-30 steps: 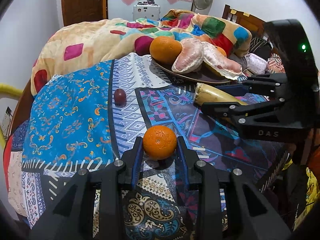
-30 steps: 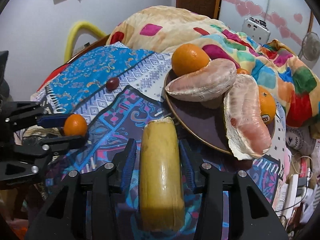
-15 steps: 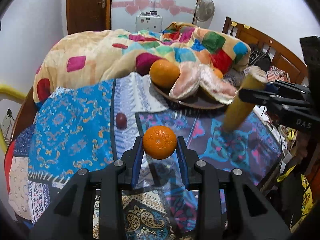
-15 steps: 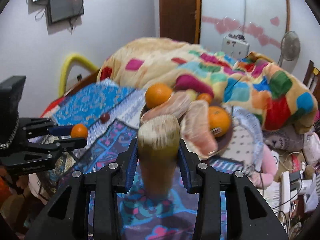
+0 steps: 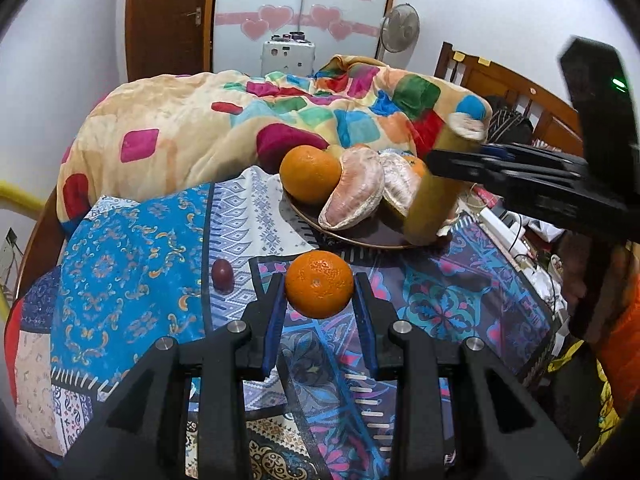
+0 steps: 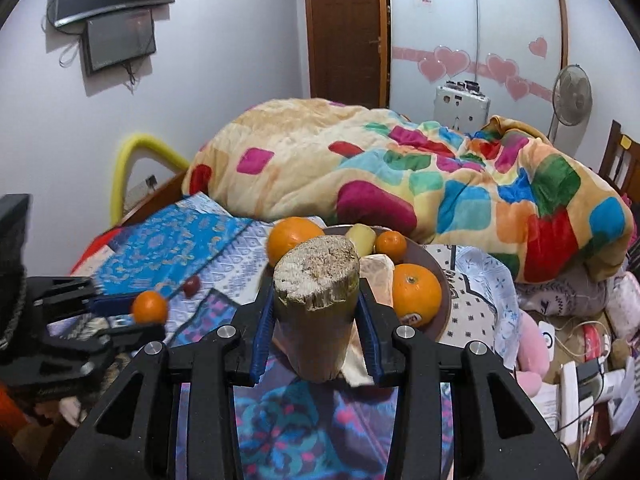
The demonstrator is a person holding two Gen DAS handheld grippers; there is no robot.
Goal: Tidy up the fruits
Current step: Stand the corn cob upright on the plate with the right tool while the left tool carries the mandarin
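Observation:
My left gripper (image 5: pixel 319 300) is shut on a small orange (image 5: pixel 319 283) and holds it above the patterned cloth, short of the brown plate (image 5: pixel 360 236). It also shows in the right wrist view (image 6: pixel 149 307). My right gripper (image 6: pixel 316 312) is shut on a thick yellow stalk piece (image 6: pixel 316 304), held almost upright with its lower end at the plate's near right rim (image 5: pixel 430 200). The plate holds a big orange (image 5: pixel 310 174), two peeled pomelo pieces (image 5: pixel 354 190) and more oranges (image 6: pixel 416 290). A small dark red fruit (image 5: pixel 222 272) lies on the cloth to the left.
A bright patchwork blanket (image 5: pixel 240 128) is heaped behind the plate. A wooden bed frame (image 5: pixel 516 92) stands at the right. Clutter and cables (image 6: pixel 572 352) lie beyond the cloth's right edge. A yellow tube (image 6: pixel 128 168) arches at the left.
My right gripper has lifted the stalk piece off the cloth, tipped it upright and carried it to the plate's rim. My left gripper has lifted the small orange and moved toward the plate.

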